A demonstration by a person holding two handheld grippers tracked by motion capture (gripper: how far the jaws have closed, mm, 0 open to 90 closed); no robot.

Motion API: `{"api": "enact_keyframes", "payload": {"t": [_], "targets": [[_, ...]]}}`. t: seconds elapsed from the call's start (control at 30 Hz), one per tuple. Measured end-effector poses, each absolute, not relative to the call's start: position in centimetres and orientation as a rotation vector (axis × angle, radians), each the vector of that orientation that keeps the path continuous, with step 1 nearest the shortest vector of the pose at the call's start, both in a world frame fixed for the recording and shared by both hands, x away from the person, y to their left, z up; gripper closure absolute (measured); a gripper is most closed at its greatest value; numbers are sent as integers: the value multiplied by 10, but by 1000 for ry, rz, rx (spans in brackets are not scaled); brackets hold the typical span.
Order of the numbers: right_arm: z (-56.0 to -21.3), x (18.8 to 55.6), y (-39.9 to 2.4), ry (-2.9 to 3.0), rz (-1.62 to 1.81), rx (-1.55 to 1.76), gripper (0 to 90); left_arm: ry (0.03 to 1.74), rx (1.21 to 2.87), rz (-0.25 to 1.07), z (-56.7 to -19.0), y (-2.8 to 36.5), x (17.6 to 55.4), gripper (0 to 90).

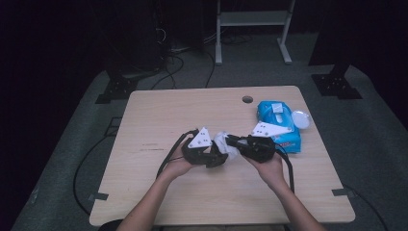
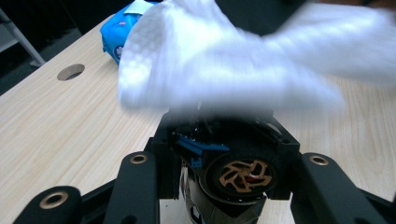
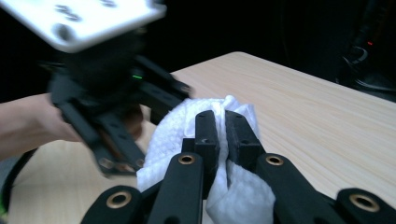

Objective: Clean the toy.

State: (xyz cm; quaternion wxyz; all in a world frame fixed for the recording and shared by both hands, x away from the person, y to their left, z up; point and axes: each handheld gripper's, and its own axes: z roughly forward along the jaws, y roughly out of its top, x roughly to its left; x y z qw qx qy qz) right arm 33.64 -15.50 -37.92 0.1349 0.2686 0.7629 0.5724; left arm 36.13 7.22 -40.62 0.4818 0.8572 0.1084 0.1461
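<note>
My left gripper (image 2: 229, 164) is shut on a small black toy car (image 2: 236, 175) with a bronze-spoked wheel and blue trim, held just above the table. My right gripper (image 3: 223, 125) is shut on a crumpled white wipe (image 3: 175, 128), its pads pinching a fold. The wipe (image 2: 243, 60) lies over the top of the car, blurred in the left gripper view. In the high view the two grippers meet at mid-table, left gripper (image 1: 211, 155) and right gripper (image 1: 231, 141), with the wipe (image 1: 224, 143) between them. The left gripper (image 3: 109, 109) stands close behind the wipe in the right gripper view.
A blue pack of wipes (image 1: 279, 122) lies at the right of the wooden table (image 1: 159, 115), with a round white lid (image 1: 300, 119) beside it. A cable hole (image 1: 247, 99) sits near the far edge. Cables trail from both grippers.
</note>
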Motion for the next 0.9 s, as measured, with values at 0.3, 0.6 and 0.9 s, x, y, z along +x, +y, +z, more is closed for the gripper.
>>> {"api": "enact_keyframes", "payload": {"t": [0.3,0.6,0.9], "targets": [[-374,333,-147,2208,1607,716,835,266,2088,357,-405,73,362,568],[-412,355,-182,2236,1620,978,835,258,2087,351,-406,71,363,568],[-401,350,-181,2222,1655,957,836,263,2062,330,-407,68,363,568]]}}
